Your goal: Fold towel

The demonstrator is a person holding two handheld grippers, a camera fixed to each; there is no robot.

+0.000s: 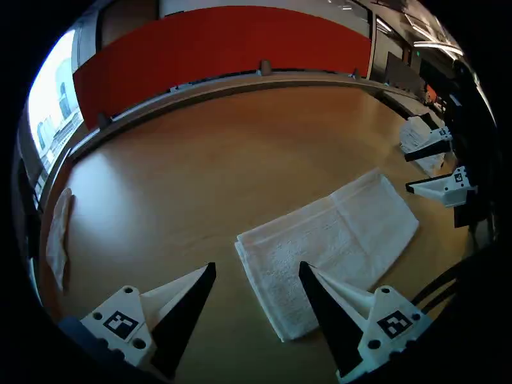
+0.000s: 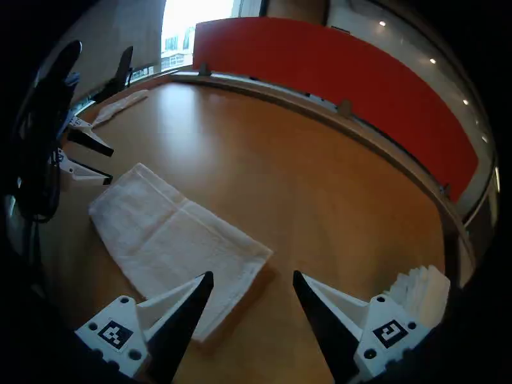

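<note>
Towel (image 1: 333, 243): white, likely soft, light, limp. Lies flat on table (image 1: 224, 160), 1 o'clock from your left gripper (image 1: 256, 264), 10 o'clock from your right gripper (image 2: 251, 274). Both spread wide, empty. Pinch short-edge corners.

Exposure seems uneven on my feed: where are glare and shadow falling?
Left gripper view: window glare washes the table's left side; towel evenly lit. Right gripper view: window blown out; towel shadows the table at its near edge.

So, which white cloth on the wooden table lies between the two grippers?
The flat-folded white terry towel; the stacked white cloths and the loose white cloth lie near the edges of the wooden table.
</note>
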